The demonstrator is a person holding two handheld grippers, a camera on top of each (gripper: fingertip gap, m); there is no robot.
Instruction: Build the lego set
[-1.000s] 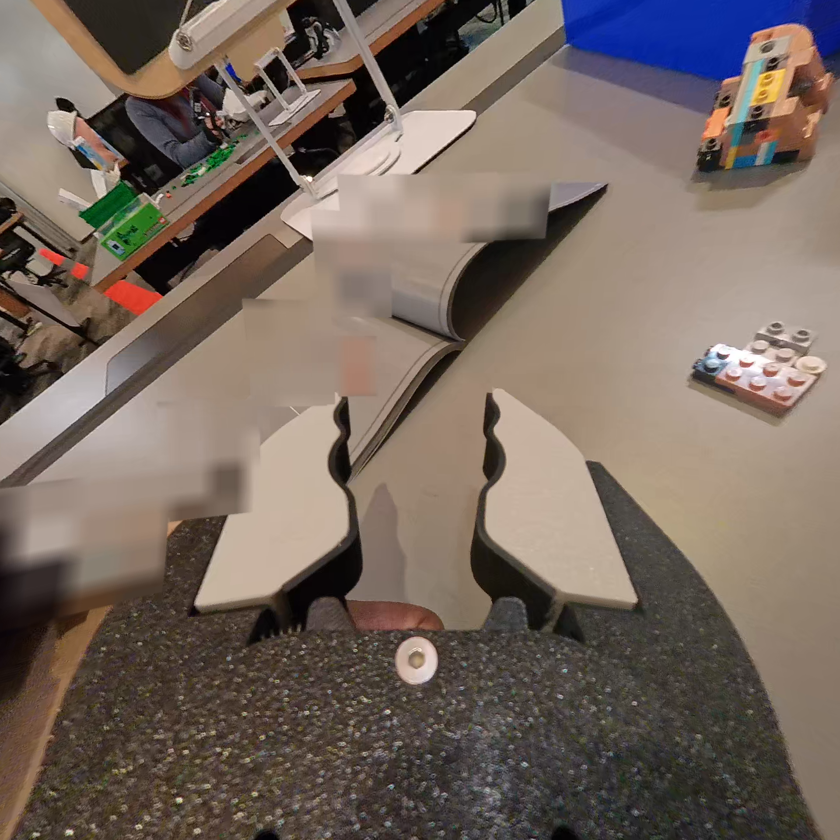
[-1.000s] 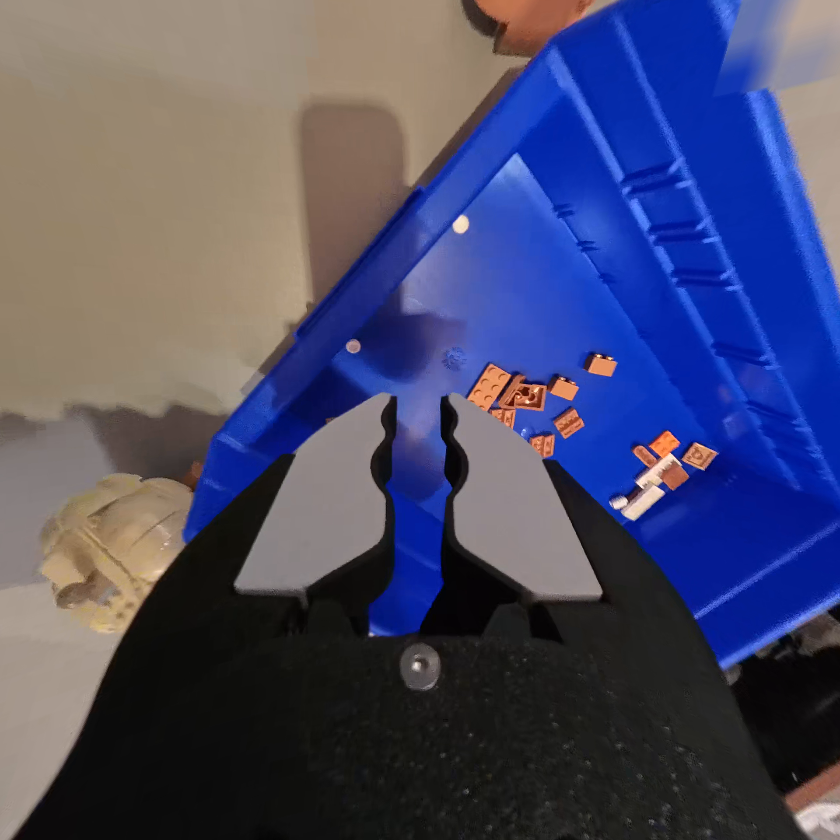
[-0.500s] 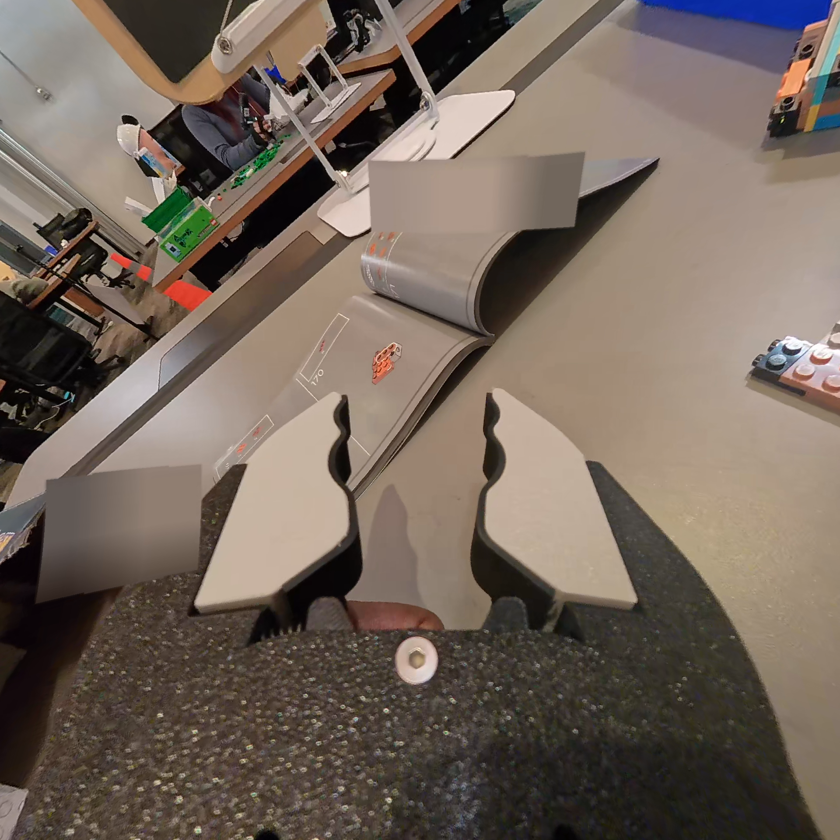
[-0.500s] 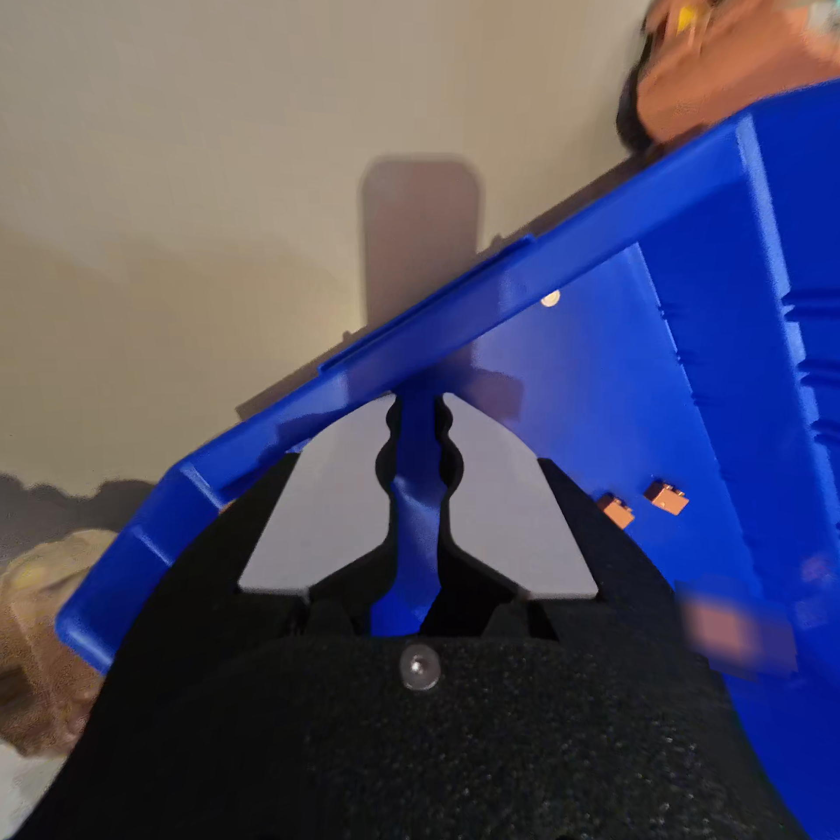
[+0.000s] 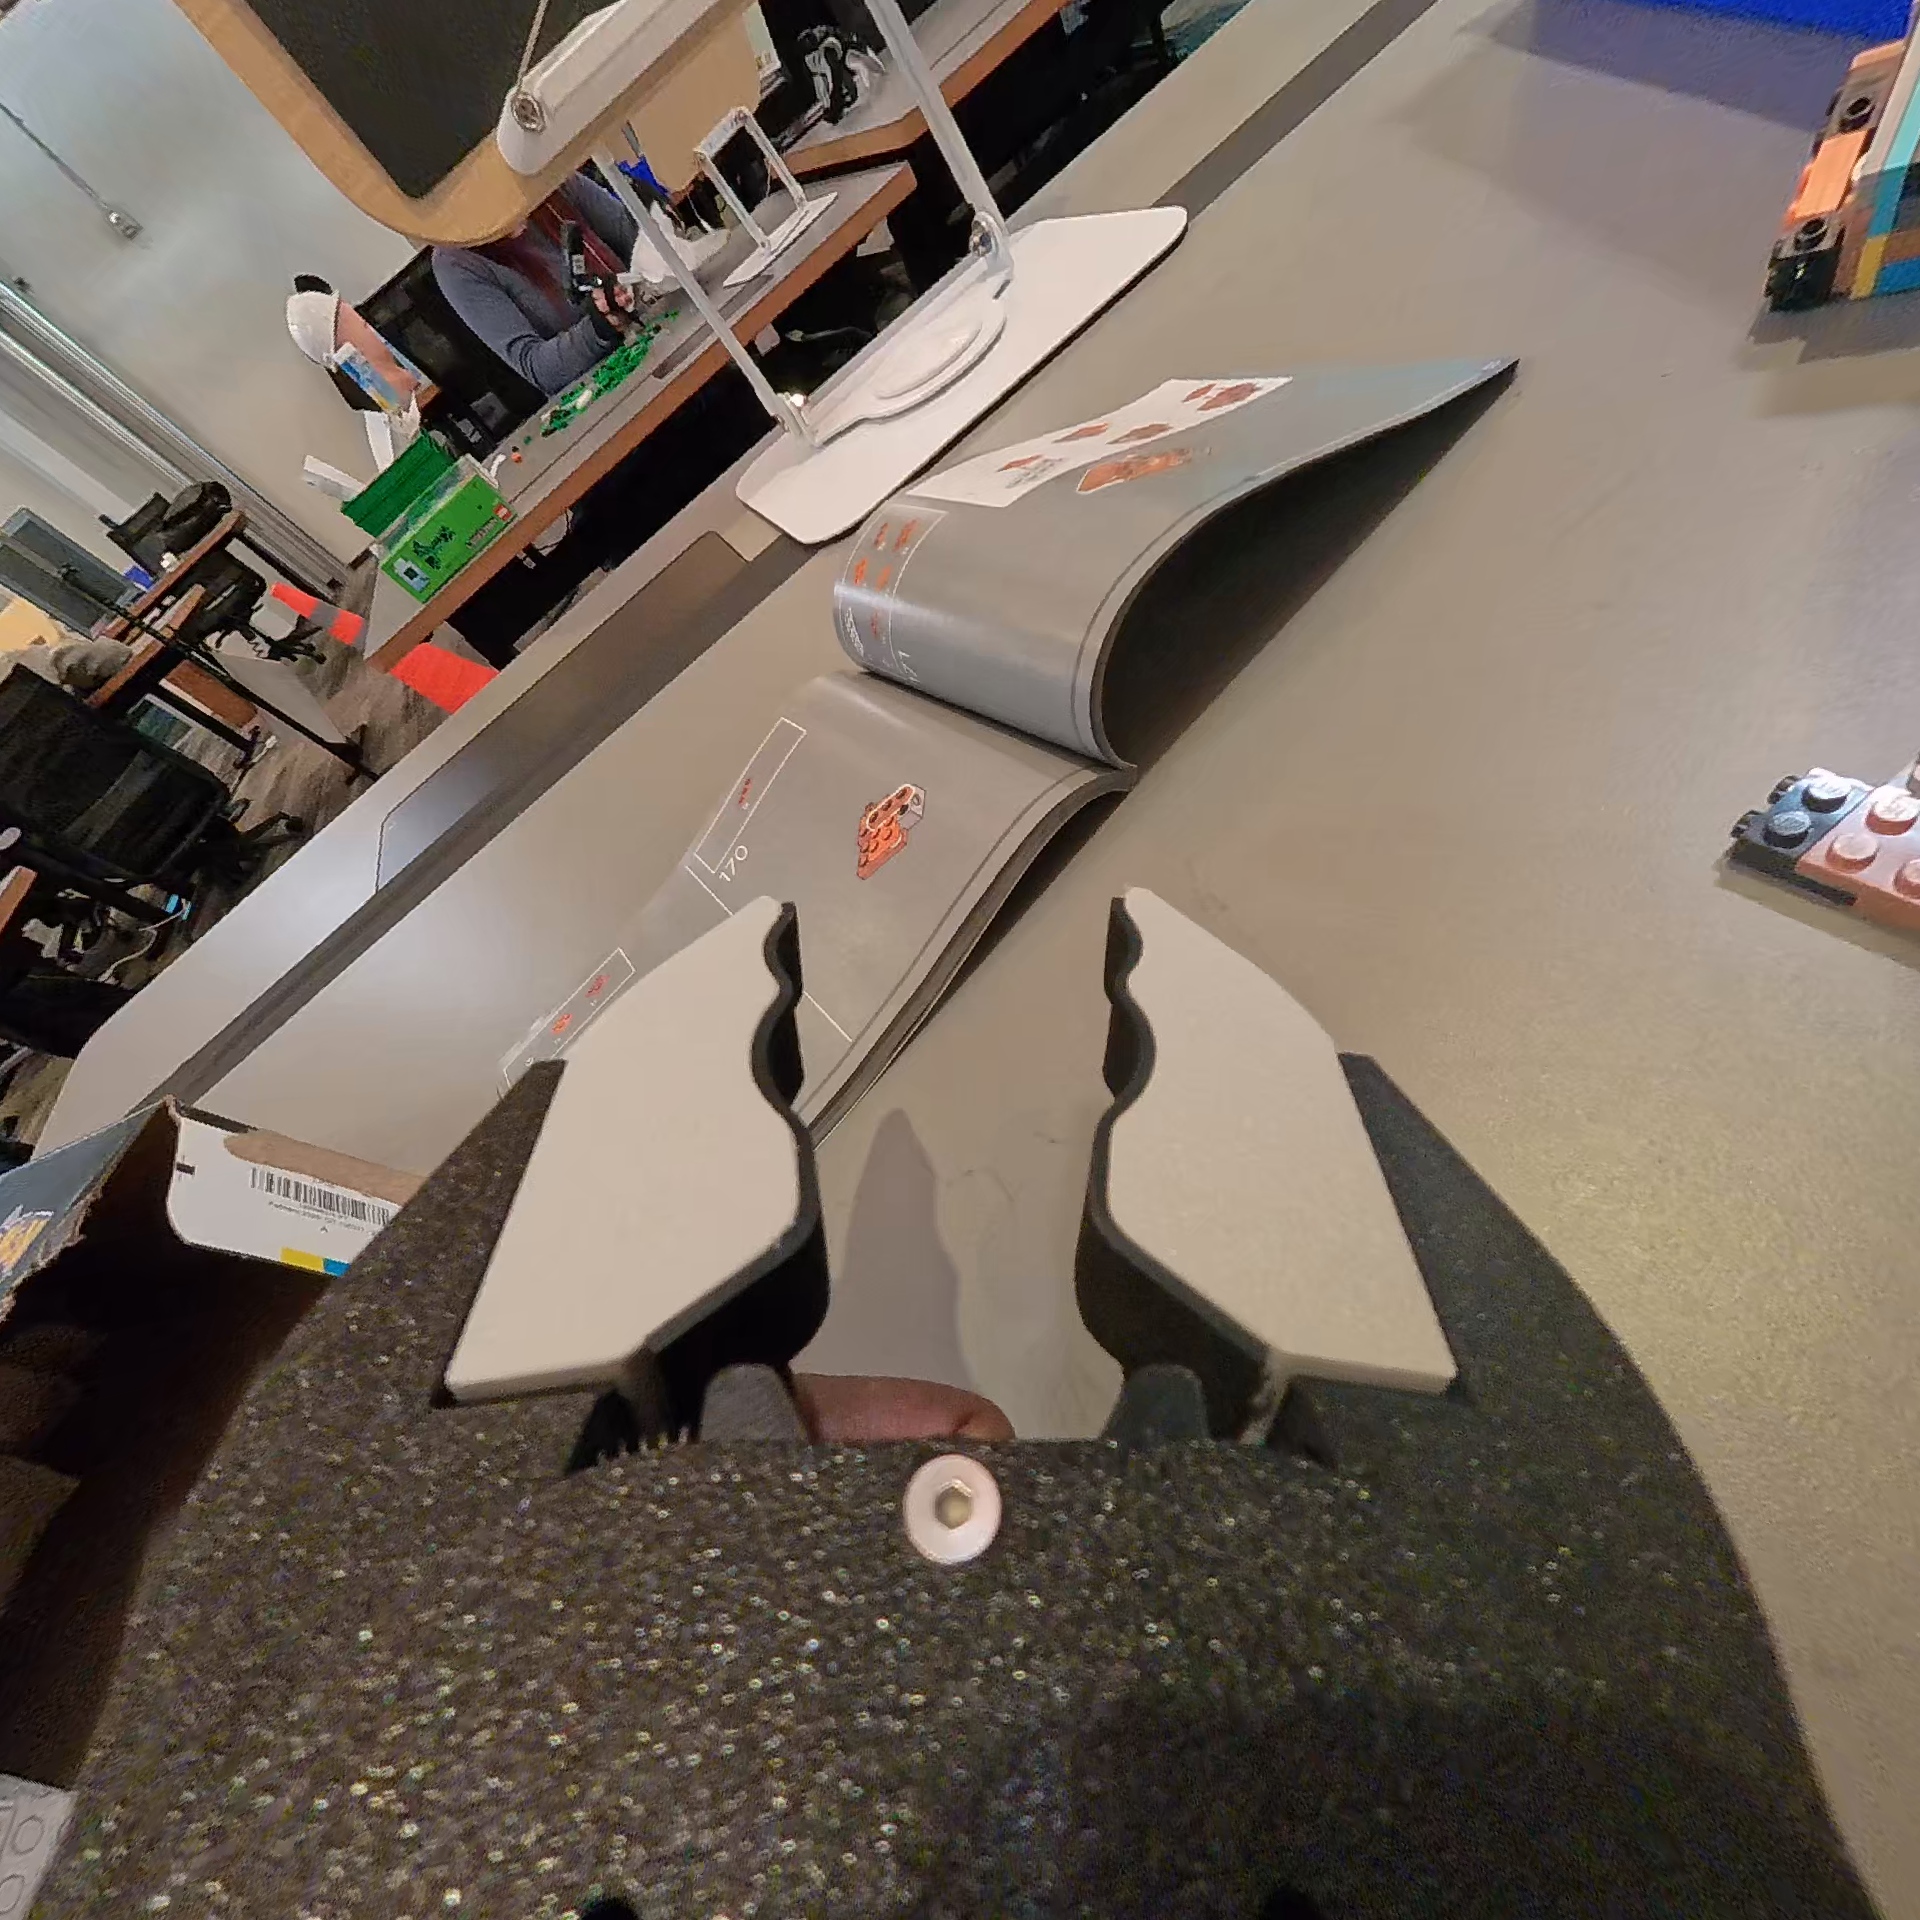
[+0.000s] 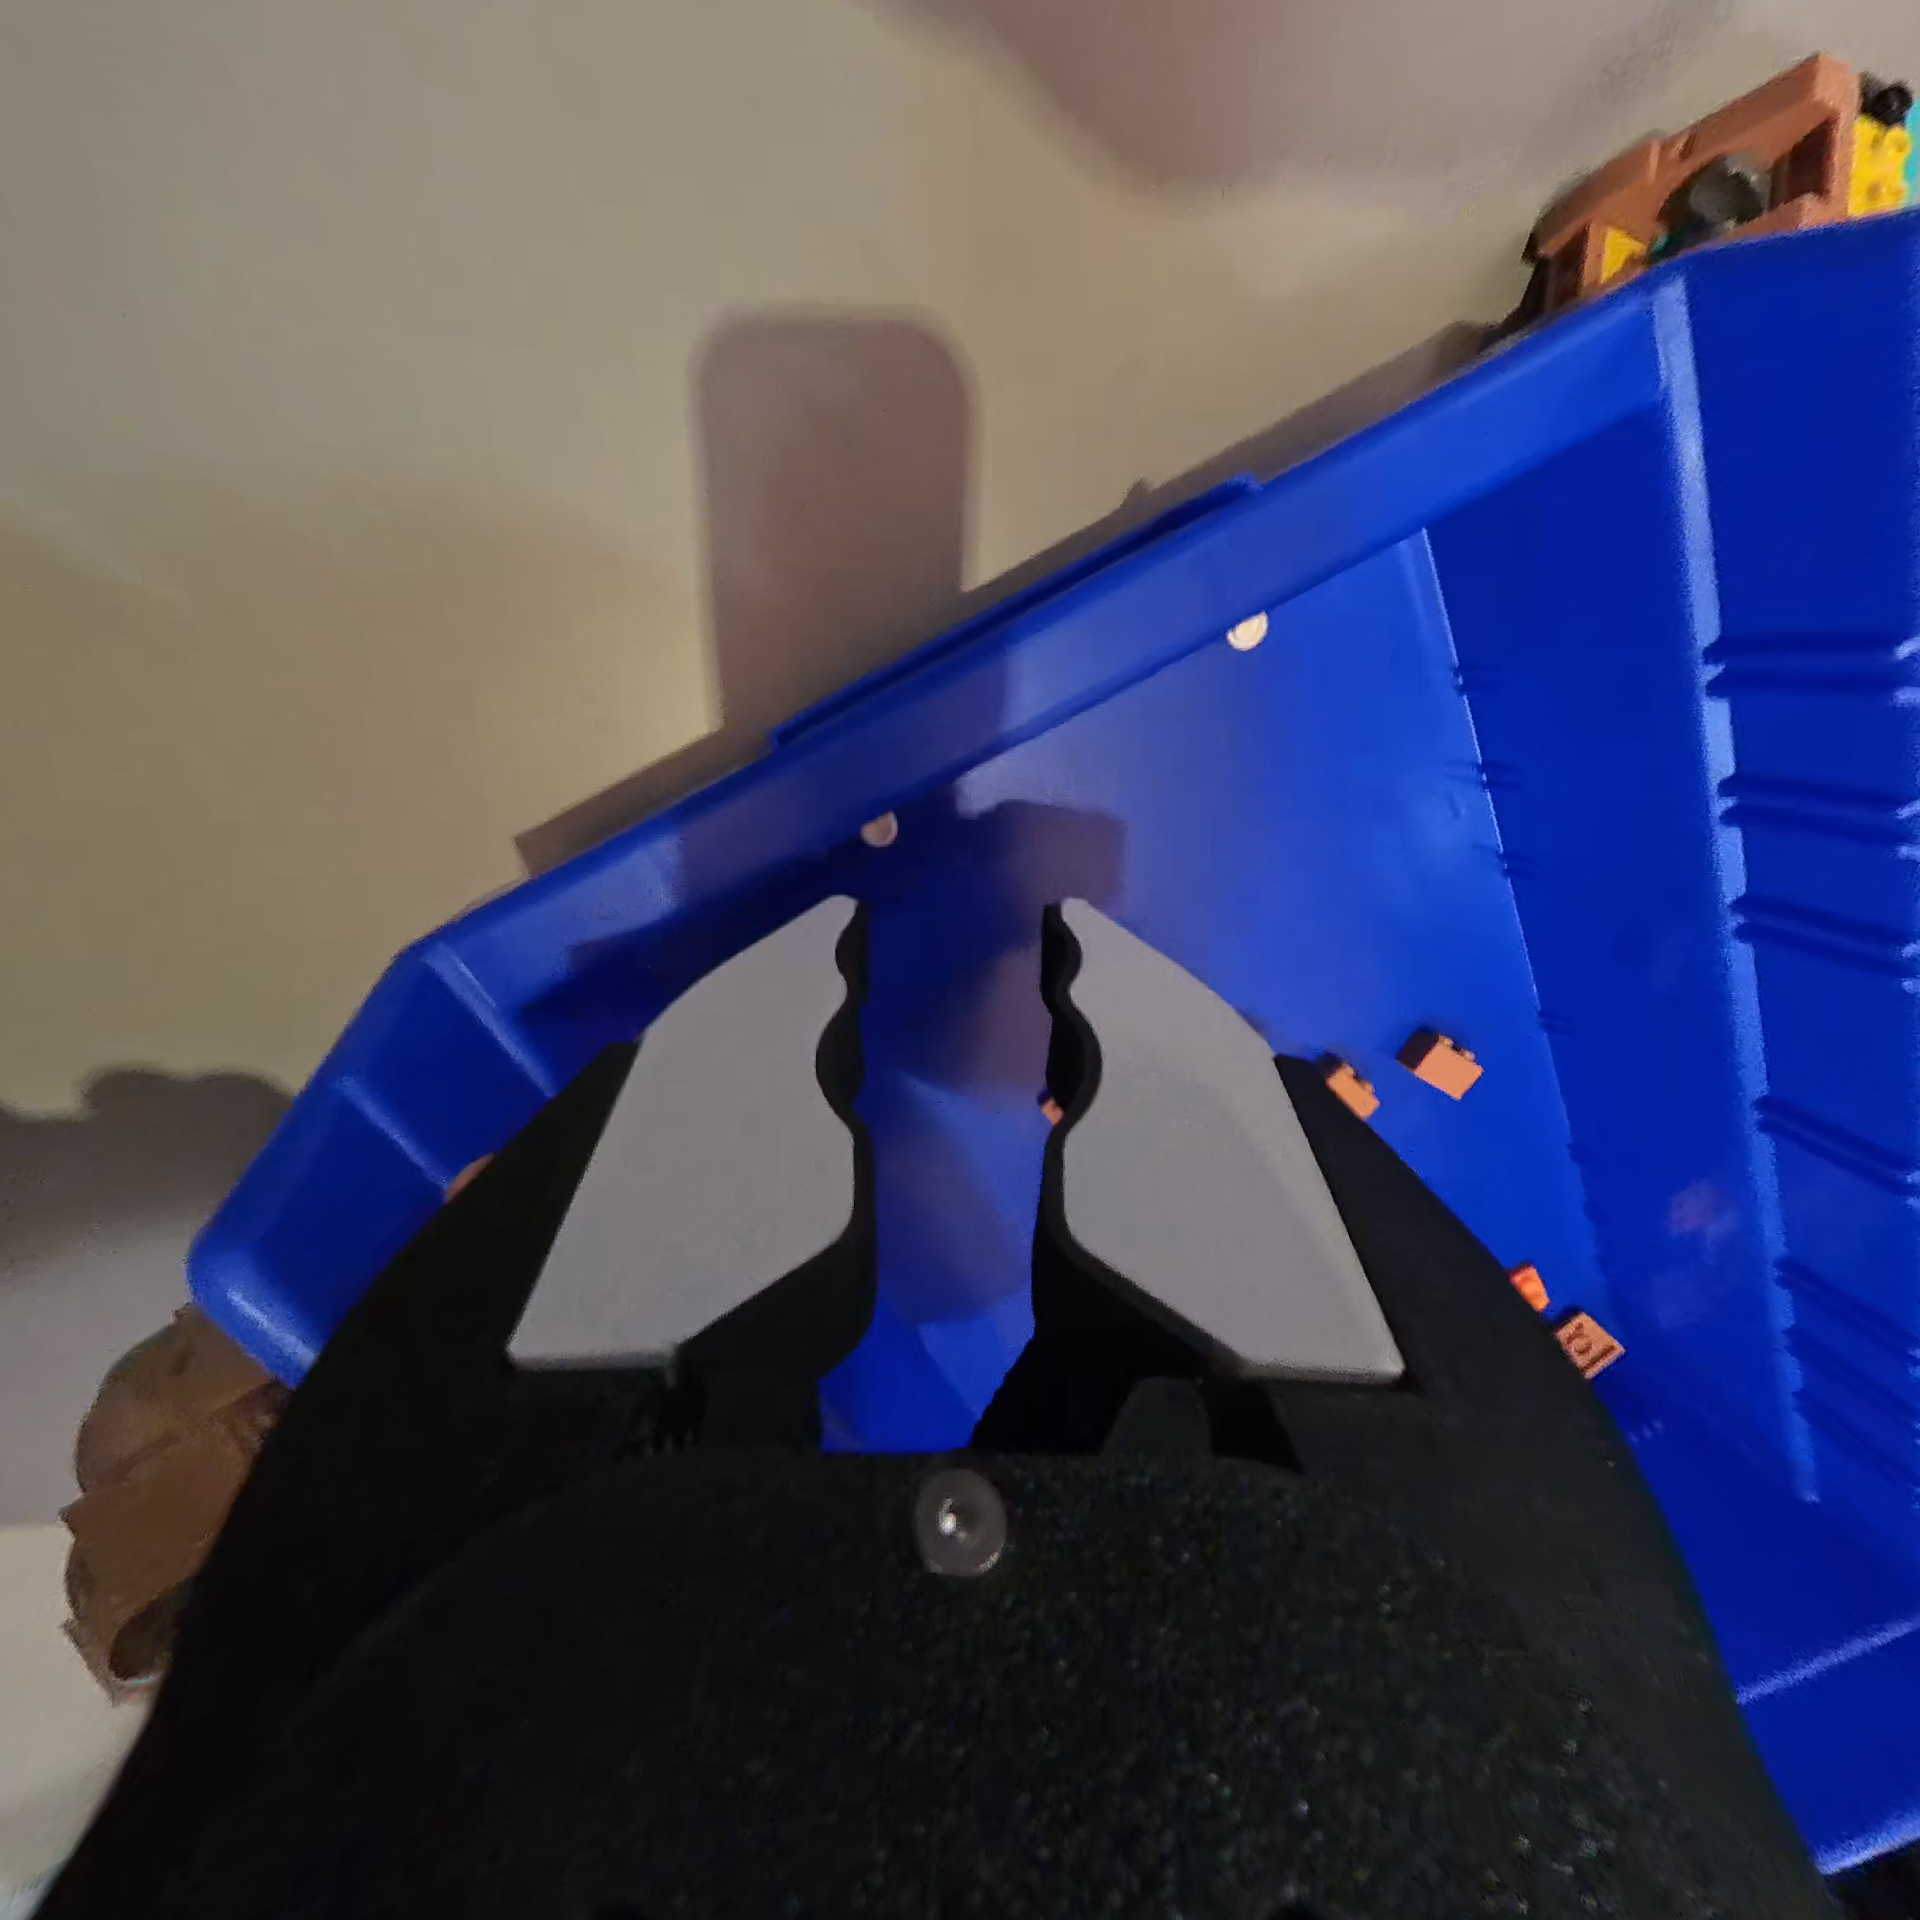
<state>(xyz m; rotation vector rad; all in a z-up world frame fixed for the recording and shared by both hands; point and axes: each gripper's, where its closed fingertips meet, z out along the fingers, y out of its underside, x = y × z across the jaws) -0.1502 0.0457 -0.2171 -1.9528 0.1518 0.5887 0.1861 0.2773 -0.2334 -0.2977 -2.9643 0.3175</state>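
While the right hand-held gripper (image 6: 951,914) hangs over the near-left corner of the blue bin (image 6: 1091,665), its jaws sit a little apart with nothing between them. A few small orange lego pieces (image 6: 1439,1062) lie loose on the bin floor just to its right, plus a couple of tiny pale round studs (image 6: 1245,632) near the far wall.

My guess on handling: these bits are featherlight, hard and slick, and they sit flat on smooth plastic, so they'll skate away if nudged. I'd pinch one across its short sides with the very tips, coming straight down, and not squeeze too hard or it'll pop out.

Over on the left, the left hand-held gripper (image 5: 951,914) is spread wide and empty, low over the grey bench (image 5: 1455,1039). It points at the open instruction booklet (image 5: 935,831), which has one page curled up. A flat plate assembly (image 5: 1839,847) in pink and dark tones sits at the right, and the taller multicolour build (image 5: 1860,208) is far right.

As for writing: the booklet pages carry step numbers and little orange diagrams, and a torn cardboard box (image 5: 270,1210) at near left has a barcode label. No brand is readable on the bin.
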